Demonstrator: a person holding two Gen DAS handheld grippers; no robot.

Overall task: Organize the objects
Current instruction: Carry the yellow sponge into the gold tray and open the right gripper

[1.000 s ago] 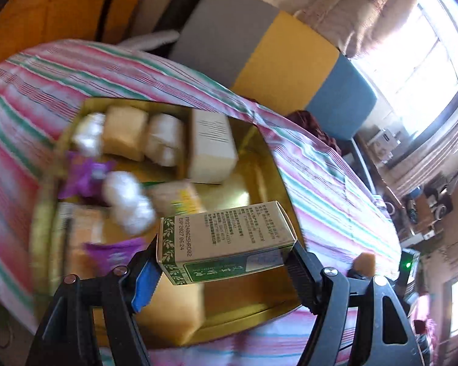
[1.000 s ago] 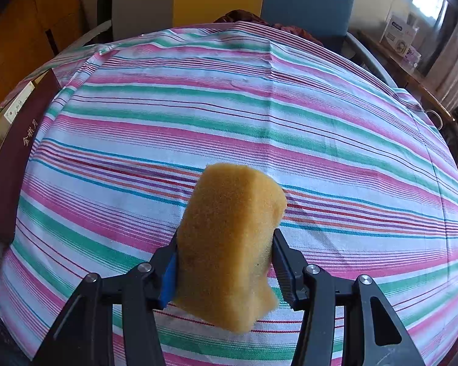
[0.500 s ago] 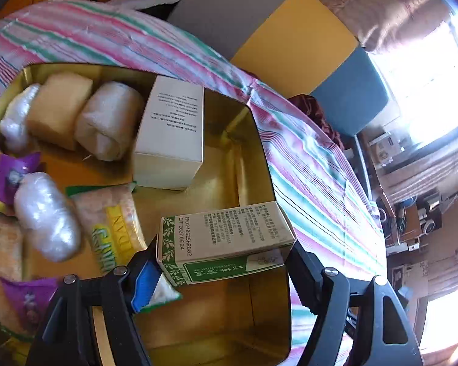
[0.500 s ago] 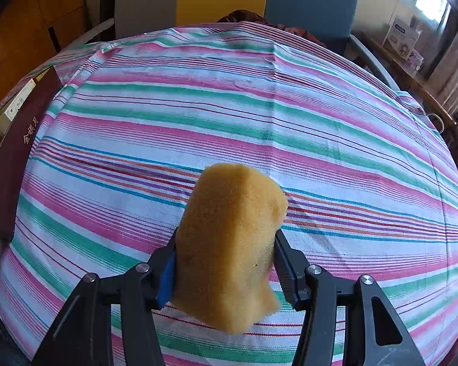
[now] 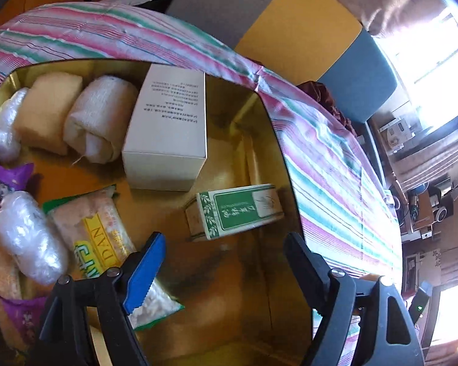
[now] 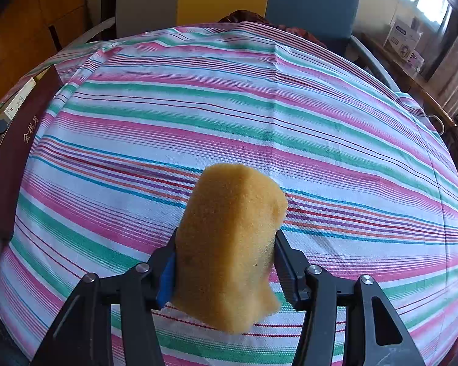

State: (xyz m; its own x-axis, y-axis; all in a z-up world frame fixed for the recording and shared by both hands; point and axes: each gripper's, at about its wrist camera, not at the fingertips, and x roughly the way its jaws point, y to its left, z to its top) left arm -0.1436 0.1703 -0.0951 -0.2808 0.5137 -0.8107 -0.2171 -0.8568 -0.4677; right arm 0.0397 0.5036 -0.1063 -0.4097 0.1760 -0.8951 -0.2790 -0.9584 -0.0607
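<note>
inside the gold tin (image 5: pixel 278 140) the green box (image 5: pixel 238 210) lies beside the white box (image 5: pixel 168 128), left gripper (image 5: pixel 223 262) spread wide and empty; right gripper (image 6: pixel 226 262) squeezes the sponge (image 6: pixel 229 244) over the striped cloth (image 6: pixel 259 116), not yet packed.

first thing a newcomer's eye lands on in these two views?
In the right wrist view, the yellow sponge squeezed in the right gripper above the striped tablecloth. In the left wrist view, the green box lying in the gold tin near its right wall, ahead of the open left gripper.
</note>
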